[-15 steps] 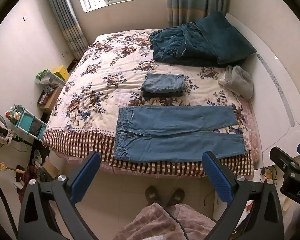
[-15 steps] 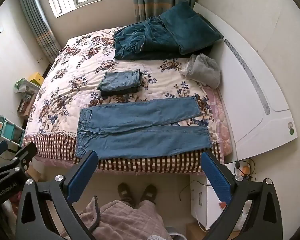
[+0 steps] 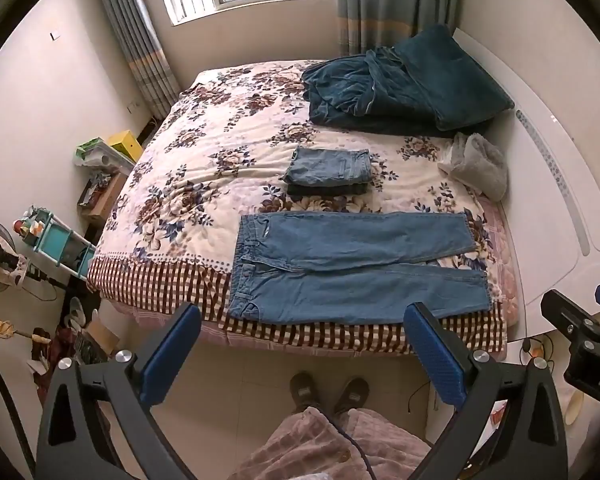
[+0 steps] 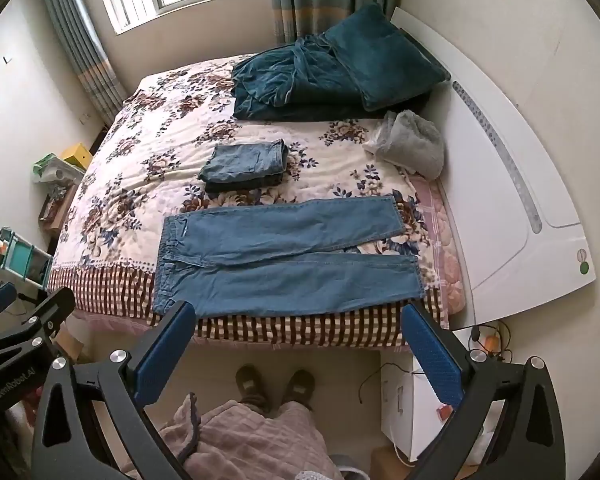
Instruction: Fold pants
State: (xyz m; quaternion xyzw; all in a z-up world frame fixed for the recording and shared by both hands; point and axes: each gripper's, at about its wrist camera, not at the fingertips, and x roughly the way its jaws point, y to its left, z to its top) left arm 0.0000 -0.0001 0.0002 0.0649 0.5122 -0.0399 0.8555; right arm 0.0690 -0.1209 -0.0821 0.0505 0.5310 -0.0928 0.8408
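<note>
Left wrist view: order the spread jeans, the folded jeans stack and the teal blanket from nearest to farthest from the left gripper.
1. Spread jeans, flat at the bed's near edge.
2. Folded jeans stack, mid-bed behind them.
3. Teal blanket, far end by the window.

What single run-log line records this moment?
stage: pre-grasp | left gripper: open, empty | right gripper: open, empty | jeans: flat, unfolded on bed | folded stack: behind jeans

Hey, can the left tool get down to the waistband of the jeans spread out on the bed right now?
Probably yes. The left tool is open and empty, above the floor at the bed's near edge. The jeans lie flat there, waistband on the left, nothing on them.
</note>
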